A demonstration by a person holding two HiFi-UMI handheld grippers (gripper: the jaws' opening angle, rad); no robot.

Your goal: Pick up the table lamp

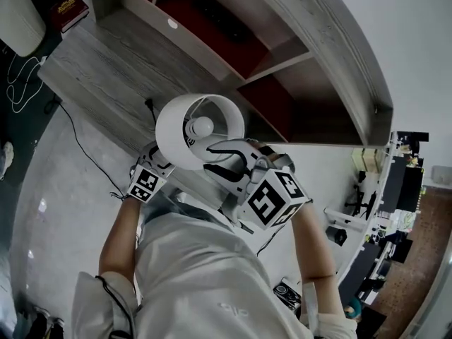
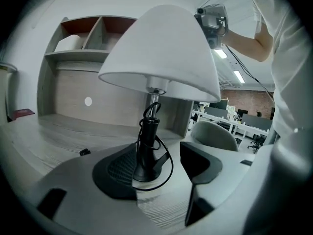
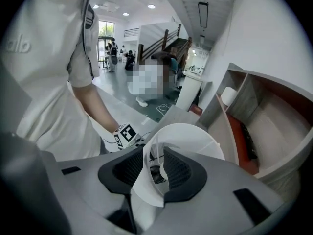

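Observation:
The table lamp (image 1: 200, 129) stands on the grey wooden desk (image 1: 106, 69), its white shade (image 2: 161, 53) over a black stem (image 2: 146, 146) with the cord wound round it. My left gripper (image 2: 156, 168) is open and low at the lamp's foot, its jaws either side of the stem; the left pad (image 2: 115, 173) lies close to the stem and the right pad (image 2: 198, 163) stands clear. My right gripper (image 3: 154, 173) comes from above, open, with the shade's wall (image 3: 188, 136) between its pads. In the head view the shade hides the left fingertips.
A shelf unit (image 1: 233, 41) with red-backed compartments rises behind the lamp. A book (image 1: 68, 10) lies at the desk's far end. A small black plug (image 1: 150, 104) sits on the desk near the lamp. A pale chair (image 2: 215, 133) stands beyond the desk's end.

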